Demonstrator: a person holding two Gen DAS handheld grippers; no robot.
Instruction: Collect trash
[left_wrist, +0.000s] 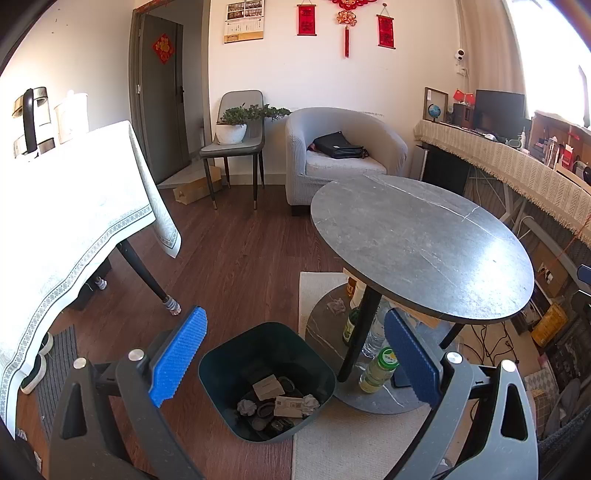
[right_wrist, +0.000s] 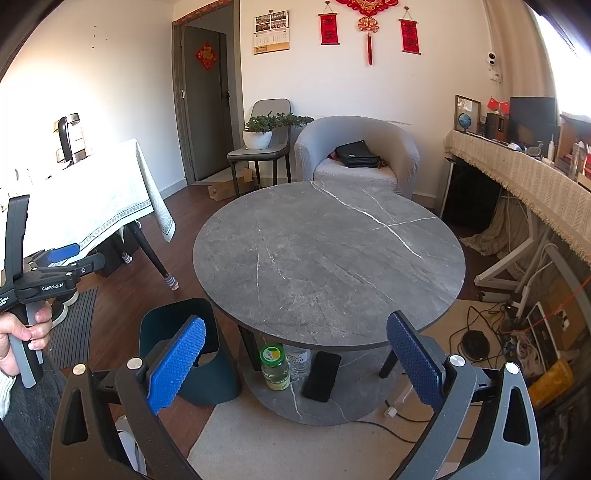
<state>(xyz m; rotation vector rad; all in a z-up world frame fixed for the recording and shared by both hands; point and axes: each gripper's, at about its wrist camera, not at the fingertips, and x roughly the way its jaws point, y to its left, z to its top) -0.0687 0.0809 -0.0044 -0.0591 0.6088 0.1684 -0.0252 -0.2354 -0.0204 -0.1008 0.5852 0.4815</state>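
Both grippers' jaws wide, empty.

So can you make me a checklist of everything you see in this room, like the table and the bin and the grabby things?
Surface: round grey marble-look table top, nothing seen on it.
Job's things: dark teal plastic bin on the floor beside the table, holding crumpled paper, small cards and dark bits.
Clutter: green-capped glass jar, clear bottle and black phone on the table's lower shelf; crumpled paper wad there too.
Grippers: left gripper open over the bin, empty; right gripper open, empty.
Cables: black cords tangled on the floor under the desk.
Surroundings: grey armchair with a black bag, potted plant on a chair.
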